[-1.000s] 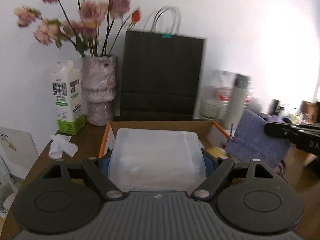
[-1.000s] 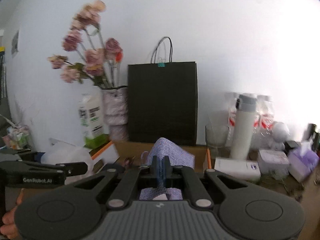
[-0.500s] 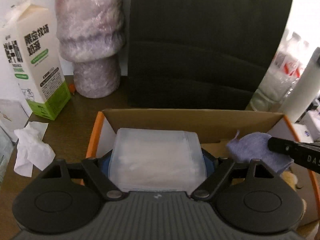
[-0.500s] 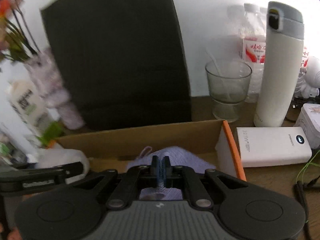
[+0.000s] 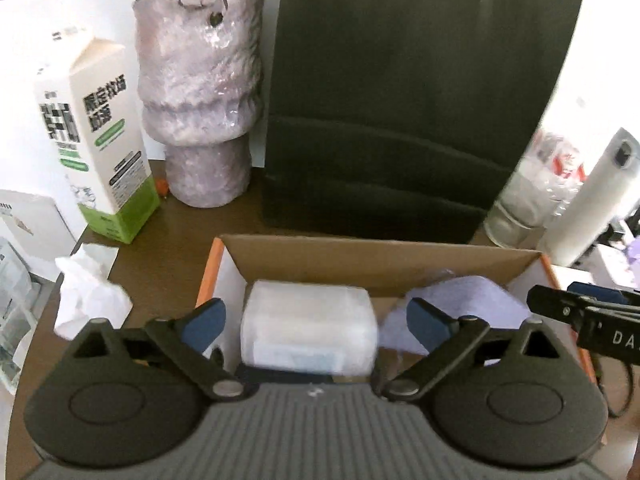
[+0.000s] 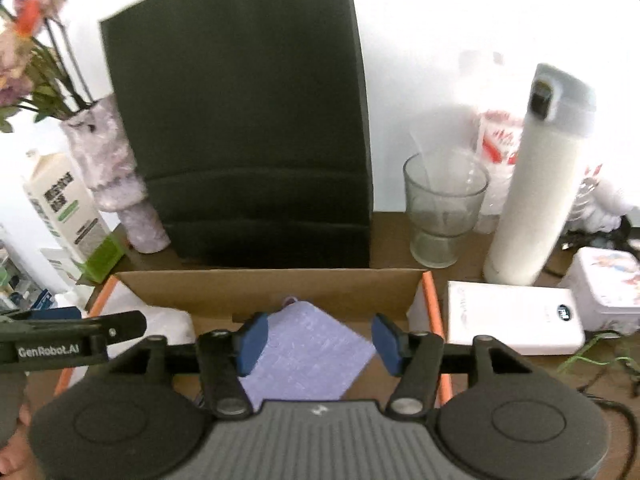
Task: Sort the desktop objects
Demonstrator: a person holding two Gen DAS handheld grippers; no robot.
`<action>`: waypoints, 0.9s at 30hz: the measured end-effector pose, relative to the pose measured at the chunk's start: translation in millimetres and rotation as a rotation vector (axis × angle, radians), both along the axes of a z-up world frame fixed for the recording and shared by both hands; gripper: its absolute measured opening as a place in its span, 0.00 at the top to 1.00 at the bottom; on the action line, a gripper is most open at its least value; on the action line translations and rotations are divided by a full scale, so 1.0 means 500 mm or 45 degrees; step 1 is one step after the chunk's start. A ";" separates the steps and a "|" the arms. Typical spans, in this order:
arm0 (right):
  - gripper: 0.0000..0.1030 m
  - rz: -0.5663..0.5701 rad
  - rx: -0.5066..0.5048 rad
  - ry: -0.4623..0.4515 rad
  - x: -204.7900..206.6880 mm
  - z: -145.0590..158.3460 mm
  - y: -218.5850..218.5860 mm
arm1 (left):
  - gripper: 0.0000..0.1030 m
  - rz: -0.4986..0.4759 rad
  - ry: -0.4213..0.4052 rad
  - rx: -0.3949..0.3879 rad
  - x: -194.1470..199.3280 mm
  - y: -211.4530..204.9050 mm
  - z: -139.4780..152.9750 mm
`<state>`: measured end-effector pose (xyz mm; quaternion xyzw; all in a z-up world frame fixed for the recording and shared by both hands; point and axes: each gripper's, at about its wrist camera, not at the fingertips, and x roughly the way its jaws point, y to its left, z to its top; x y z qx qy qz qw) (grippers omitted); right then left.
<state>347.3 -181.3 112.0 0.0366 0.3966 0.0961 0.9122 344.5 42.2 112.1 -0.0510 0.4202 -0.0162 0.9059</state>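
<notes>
An open cardboard box (image 5: pixel 376 258) with orange edges sits on the desk in front of both grippers. My left gripper (image 5: pixel 316 322) is open above it, and a clear plastic container (image 5: pixel 308 332) lies free in the box between its spread fingers. My right gripper (image 6: pixel 318 338) is open over the box's (image 6: pixel 272 290) right half, with a lavender cloth pouch (image 6: pixel 306 358) lying loose in the box below it. The pouch also shows in the left wrist view (image 5: pixel 464 300), beside the right gripper's finger (image 5: pixel 560 310).
A black paper bag (image 5: pixel 404 120) stands behind the box. A vase (image 5: pixel 200 100), a milk carton (image 5: pixel 92 140) and a crumpled tissue (image 5: pixel 90 296) are to the left. A glass (image 6: pixel 442 210), a white flask (image 6: pixel 536 192), a white power bank (image 6: pixel 512 322) and a tin (image 6: pixel 608 284) are to the right.
Both grippers came down over the box and opened. The left one let go of the plastic container and the right one let go of the pouch; both now lie in the box.
</notes>
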 end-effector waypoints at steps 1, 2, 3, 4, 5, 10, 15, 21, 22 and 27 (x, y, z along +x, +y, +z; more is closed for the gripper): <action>0.43 0.003 0.003 -0.004 -0.015 0.011 -0.003 | 0.01 -0.002 0.007 -0.003 -0.016 -0.001 0.009; 0.40 0.002 0.011 -0.009 -0.033 0.020 -0.006 | 0.01 -0.001 0.010 -0.002 -0.034 -0.003 0.015; 0.39 0.000 0.023 -0.010 -0.055 0.028 -0.009 | 0.01 0.000 0.018 0.005 -0.046 -0.004 0.018; 0.37 0.003 0.032 -0.007 -0.070 0.035 -0.013 | 0.00 0.003 0.023 0.011 -0.068 -0.006 0.022; 0.37 0.011 0.038 -0.006 -0.091 0.038 -0.015 | 0.00 0.009 0.024 0.011 -0.085 -0.005 0.023; 0.32 0.048 0.037 -0.042 -0.217 0.044 -0.010 | 0.00 0.056 -0.008 -0.001 -0.213 0.000 0.022; 0.26 0.081 0.013 -0.127 -0.354 0.015 -0.012 | 0.00 0.077 -0.112 -0.018 -0.364 -0.015 0.012; 0.21 0.095 -0.049 -0.290 -0.536 -0.011 -0.029 | 0.00 0.066 -0.320 0.020 -0.561 -0.035 -0.001; 0.17 0.102 -0.048 -0.320 -0.567 -0.013 -0.033 | 0.00 0.068 -0.356 0.031 -0.595 -0.040 -0.008; 0.15 0.134 -0.061 -0.460 -0.726 -0.039 -0.047 | 0.00 0.047 -0.450 0.054 -0.745 -0.054 -0.050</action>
